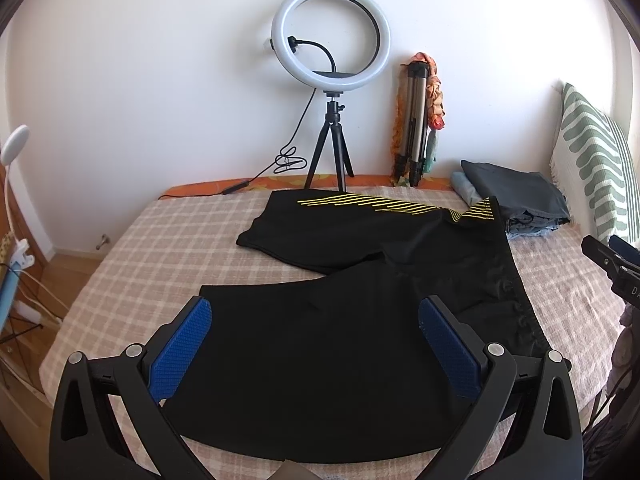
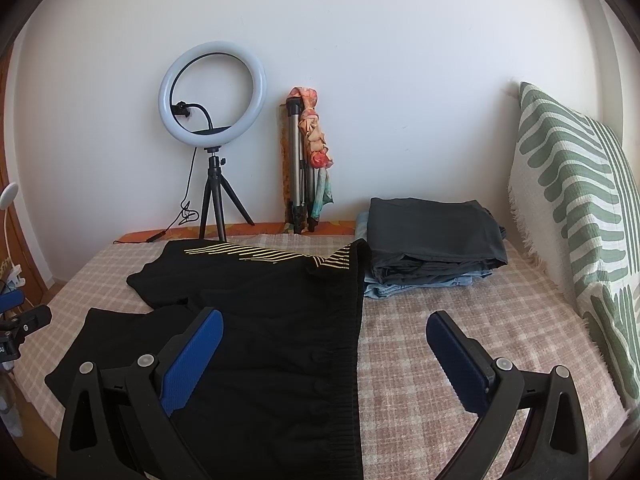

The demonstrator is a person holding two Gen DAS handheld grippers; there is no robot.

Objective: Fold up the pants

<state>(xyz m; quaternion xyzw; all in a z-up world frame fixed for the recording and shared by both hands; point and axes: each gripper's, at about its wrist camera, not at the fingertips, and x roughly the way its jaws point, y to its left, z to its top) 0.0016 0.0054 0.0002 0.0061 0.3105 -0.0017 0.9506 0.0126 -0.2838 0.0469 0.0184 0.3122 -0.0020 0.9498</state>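
Black shorts (image 1: 320, 340) with yellow stripes lie spread flat on the checked bedspread (image 1: 140, 248), waistband to the right. My left gripper (image 1: 314, 320) is open above the near leg, holding nothing. In the right wrist view the shorts (image 2: 260, 320) lie left of centre with the elastic waistband (image 2: 352, 340) running toward me. My right gripper (image 2: 324, 332) is open above the waistband edge, its left pad (image 2: 192, 356) over the cloth, its right pad (image 2: 456, 360) over the bedspread (image 2: 440, 320).
A stack of folded dark and denim clothes (image 2: 432, 240) sits at the back right. A green-patterned pillow (image 2: 580, 220) leans at the right. A ring light on a tripod (image 1: 330, 36) and a folded tripod (image 1: 414, 120) stand at the far wall.
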